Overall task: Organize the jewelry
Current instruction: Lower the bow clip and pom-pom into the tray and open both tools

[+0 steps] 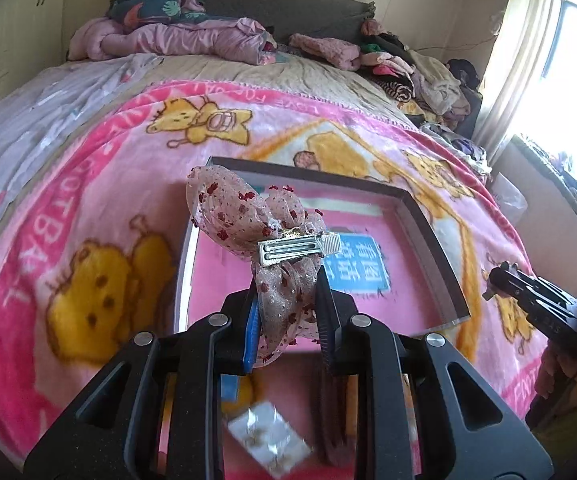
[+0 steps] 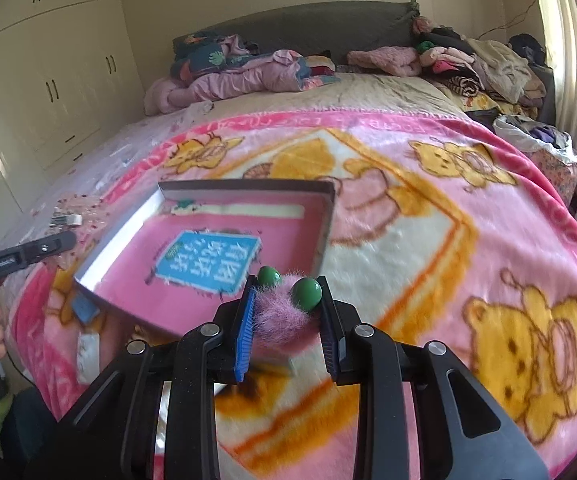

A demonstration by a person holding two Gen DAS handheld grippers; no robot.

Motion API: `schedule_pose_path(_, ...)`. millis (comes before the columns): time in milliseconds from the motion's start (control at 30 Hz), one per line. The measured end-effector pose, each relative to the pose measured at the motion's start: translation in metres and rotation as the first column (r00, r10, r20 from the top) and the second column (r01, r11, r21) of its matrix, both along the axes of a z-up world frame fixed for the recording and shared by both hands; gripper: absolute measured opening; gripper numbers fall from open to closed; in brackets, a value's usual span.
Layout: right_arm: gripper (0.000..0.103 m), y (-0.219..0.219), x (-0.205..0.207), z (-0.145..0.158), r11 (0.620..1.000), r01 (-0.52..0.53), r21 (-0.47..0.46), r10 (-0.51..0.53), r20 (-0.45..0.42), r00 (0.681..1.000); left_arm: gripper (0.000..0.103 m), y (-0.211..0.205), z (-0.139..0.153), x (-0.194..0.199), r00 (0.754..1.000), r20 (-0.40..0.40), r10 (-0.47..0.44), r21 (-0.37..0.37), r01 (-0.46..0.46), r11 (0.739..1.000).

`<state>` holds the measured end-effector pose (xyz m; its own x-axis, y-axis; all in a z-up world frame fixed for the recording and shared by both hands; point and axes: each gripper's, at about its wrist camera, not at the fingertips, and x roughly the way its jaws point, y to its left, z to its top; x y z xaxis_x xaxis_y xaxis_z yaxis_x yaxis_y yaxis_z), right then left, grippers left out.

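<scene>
My left gripper (image 1: 286, 280) is shut on a pink lace bow hair clip (image 1: 248, 220) with a silver metal clip, held above the near edge of a shallow pink-lined box (image 1: 428, 232). The bow also shows in the right wrist view (image 2: 68, 216). My right gripper (image 2: 286, 280) is shut on a fuzzy pink hair accessory (image 2: 284, 316) with two green balls, held near the box's (image 2: 248, 188) front right corner. The box holds a blue label and a small green item (image 2: 184, 204) at its far left corner. The right gripper shows in the left wrist view (image 1: 500, 284).
The box lies on a pink bear-print blanket (image 1: 88, 208) over a bed. A clear packet of small jewelry (image 1: 268, 436) lies on the blanket under my left gripper. Bedding and clothes pile at the headboard (image 2: 468, 64). Wardrobes (image 2: 48, 80) stand left.
</scene>
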<state>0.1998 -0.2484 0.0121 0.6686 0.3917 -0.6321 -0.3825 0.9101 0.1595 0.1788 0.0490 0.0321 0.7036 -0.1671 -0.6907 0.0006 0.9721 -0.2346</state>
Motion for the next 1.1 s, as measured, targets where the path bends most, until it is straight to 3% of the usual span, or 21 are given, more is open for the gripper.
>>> schedule_pose_path(300,0.027,0.038,0.034,-0.002,0.999,-0.053,-0.007,0.053,-0.016,0.998,0.016,0.0,-0.024,0.033,0.999,-0.046,-0.026,-0.004,0.026,1.0)
schedule_pose_path(767,0.027,0.073,0.074,-0.044,0.998,-0.058,-0.04,0.053,-0.107,0.993,0.024,0.005,-0.054,0.049,0.993,-0.102,-0.058,-0.017,0.057,0.998)
schedule_pose_path(1100,0.032,0.072,0.075,-0.057,0.998,-0.039,-0.055,0.031,-0.13,0.991,0.051,0.01,-0.054,0.042,0.992,-0.112,-0.051,-0.011,0.05,0.999)
